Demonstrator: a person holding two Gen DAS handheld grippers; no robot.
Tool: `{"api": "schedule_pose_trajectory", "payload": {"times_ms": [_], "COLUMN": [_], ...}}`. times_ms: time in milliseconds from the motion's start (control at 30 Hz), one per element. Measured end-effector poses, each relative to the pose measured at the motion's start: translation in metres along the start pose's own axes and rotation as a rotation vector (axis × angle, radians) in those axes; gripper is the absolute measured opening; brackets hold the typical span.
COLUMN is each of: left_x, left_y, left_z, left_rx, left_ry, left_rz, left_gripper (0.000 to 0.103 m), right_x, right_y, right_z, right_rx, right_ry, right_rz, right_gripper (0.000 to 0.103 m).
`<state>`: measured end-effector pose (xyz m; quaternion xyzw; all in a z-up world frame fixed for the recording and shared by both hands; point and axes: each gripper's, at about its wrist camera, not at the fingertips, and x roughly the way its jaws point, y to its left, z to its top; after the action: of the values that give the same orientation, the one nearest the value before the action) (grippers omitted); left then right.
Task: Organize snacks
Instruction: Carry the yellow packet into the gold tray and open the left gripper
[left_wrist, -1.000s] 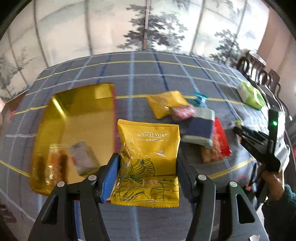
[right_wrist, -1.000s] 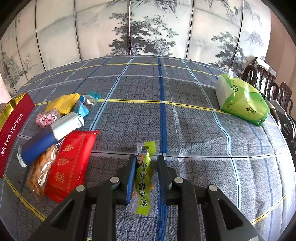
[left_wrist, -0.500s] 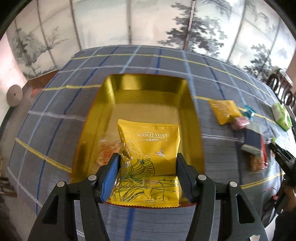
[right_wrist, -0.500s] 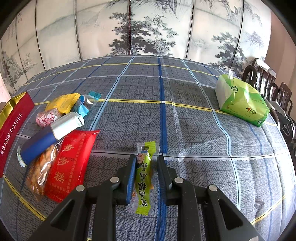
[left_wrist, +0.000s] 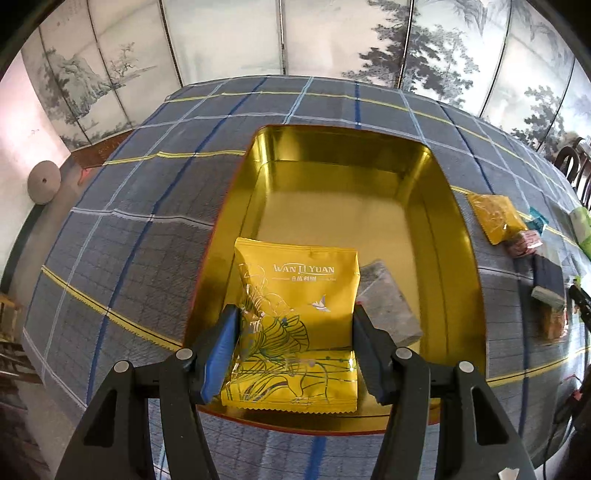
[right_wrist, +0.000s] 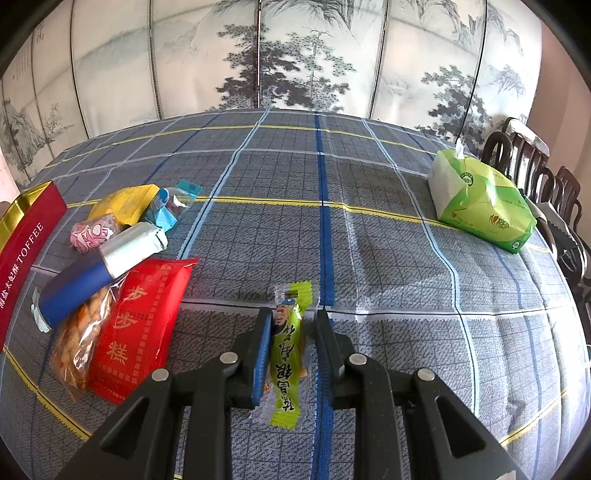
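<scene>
Gripping a yellow snack pouch by its two side edges, the left gripper holds it tilted over the near end of the gold tin, its jaws set moderately apart and both pads pressed against the pouch. The pouch bears a line drawing of leaves and the lettering "WAN LI YUAN". Just beside it, on the tin's floor, lies a grey wrapped snack, partly hidden behind the pouch; the far half of the tin's floor is bare. The tin stands on a blue-grey checked tablecloth. The right gripper is closed narrowly on a slim green snack stick, which stands lengthwise between the jaws, its far end projecting beyond the fingertips and its near end hanging above the cloth. To the left of this gripper lies a cluster of unsorted snacks: a red packet with gold characters, overlapping a clear bag of orange pieces; a blue-and-silver packet laid across both; a pink wrapped sweet; a second yellow pouch; and a light blue wrapper. At the far left edge the tin's red outer wall, marked "TOFFEE", is visible. Well apart, at the right of the table, rests a green tissue pack, with dark wooden chairs behind it.
</scene>
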<state>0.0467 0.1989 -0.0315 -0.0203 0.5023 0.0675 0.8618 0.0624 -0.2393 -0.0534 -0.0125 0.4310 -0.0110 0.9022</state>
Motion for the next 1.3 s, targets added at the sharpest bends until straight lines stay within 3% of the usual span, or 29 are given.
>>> {"api": "schedule_pose_trajectory", "payload": {"times_ms": [833,1300], "left_x": [0.005,-0.01], "left_y": [0.008,0.008], "left_z": [-0.005,-0.007], "left_rx": [0.01,0.035], "left_ry": [0.013,-0.027], "left_rz": [-0.009,-0.015], "left_gripper": [0.058,0.069], "right_x": [0.006,0.004], "right_y": [0.007,0.016], "right_z": [0.012,0.012], "right_rx": [-0.028,-0.028], "right_ry": [0.038,0.058], "right_rz": [-0.043,-0.08], "right_gripper": [0.022,0.022]}}
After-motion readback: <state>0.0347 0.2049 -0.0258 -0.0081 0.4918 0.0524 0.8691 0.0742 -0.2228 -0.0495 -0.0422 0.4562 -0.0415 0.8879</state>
